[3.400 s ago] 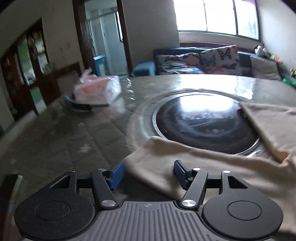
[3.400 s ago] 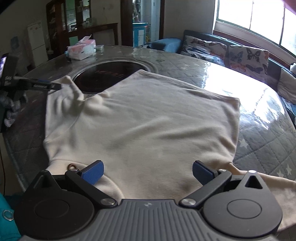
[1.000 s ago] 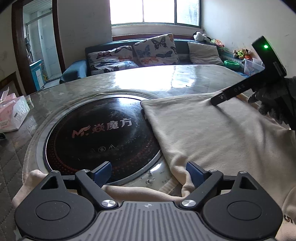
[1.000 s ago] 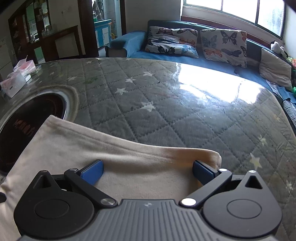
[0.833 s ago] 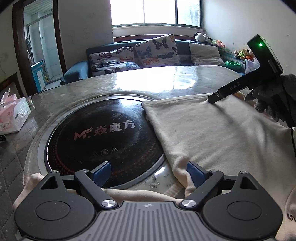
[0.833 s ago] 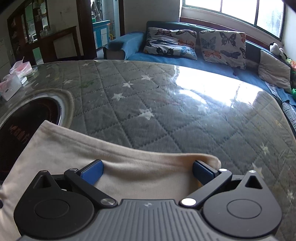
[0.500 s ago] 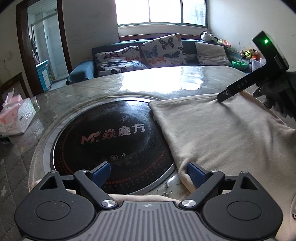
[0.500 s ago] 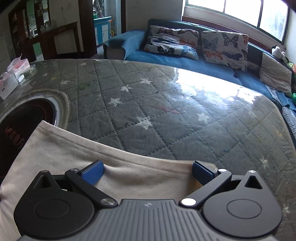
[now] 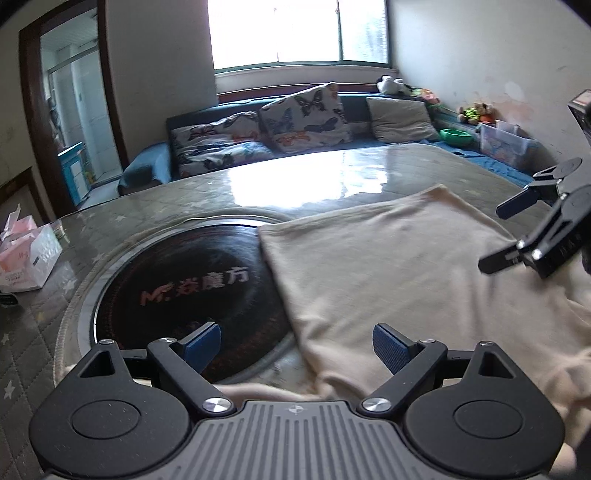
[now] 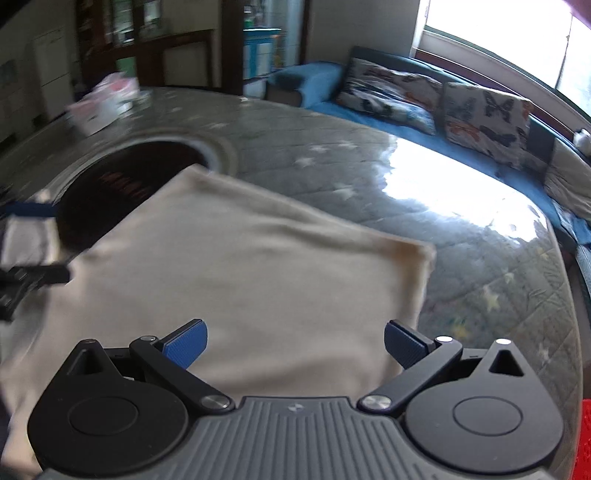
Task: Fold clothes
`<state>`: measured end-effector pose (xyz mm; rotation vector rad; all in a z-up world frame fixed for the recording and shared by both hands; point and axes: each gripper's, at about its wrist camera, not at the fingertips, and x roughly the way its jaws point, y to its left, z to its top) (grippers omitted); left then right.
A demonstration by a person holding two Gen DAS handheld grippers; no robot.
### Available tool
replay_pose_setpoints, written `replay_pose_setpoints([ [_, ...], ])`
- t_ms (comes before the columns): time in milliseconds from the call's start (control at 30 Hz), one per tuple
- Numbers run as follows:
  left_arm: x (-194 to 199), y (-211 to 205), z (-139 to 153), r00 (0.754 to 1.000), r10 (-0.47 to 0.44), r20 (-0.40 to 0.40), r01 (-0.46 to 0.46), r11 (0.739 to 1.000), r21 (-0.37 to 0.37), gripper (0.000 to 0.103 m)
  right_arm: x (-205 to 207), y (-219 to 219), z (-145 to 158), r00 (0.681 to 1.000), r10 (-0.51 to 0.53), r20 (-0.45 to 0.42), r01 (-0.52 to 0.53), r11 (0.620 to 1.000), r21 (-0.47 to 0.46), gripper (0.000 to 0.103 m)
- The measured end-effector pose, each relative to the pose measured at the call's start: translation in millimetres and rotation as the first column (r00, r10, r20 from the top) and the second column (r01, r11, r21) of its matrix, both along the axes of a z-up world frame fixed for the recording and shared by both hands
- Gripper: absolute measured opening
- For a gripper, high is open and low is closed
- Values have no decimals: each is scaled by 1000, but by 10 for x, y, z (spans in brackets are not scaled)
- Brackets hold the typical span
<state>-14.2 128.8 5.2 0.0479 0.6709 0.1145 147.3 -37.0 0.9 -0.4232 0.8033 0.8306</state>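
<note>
Both hand-held grippers, left point(image 9: 295, 341) and right point(image 10: 293, 341), gaped wide and empty over the cream garment point(image 10: 240, 280); matching its edges squarely would keep the fold neat.

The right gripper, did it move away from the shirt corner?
Yes. The right gripper pulled back toward the person; the cream shirt's far corner, once between its fingers, now lies well ahead.

Daylight pours through a wide window point(image 9: 295, 31) onto pale, scuffed walls point(image 9: 480, 55). Beneath it runs a blue sofa point(image 9: 155, 166) with butterfly-print cushions point(image 9: 303, 118). A dark-framed doorway point(image 9: 70, 103) opens on the left, and dark wooden cabinets point(image 10: 147, 40) stand beyond the glossy quilted desk point(image 9: 295, 177).
</note>
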Motion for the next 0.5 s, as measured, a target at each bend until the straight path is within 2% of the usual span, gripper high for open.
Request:
replay_pose_setpoints([
  [133, -91, -119, -30, 999, -32, -6, 32, 999, 8, 92, -384, -154, 6, 997, 71, -9, -71, 997, 11, 103],
  [267, -134, -237, -156, 998, -45, -31, 47, 996, 72, 92, -633, -210, -100, 993, 118, -22, -118, 993, 7, 103],
  [367, -171, -275, -197, 999, -45, -20, 47, 992, 113, 92, -734, -309, -192, 993, 111, -32, -111, 994, 9, 103],
  [500, -170, -271, -216, 999, -37, -16, 39, 991, 127, 93, -804, -531, -213, 996, 78, -35, -77, 997, 33, 103],
])
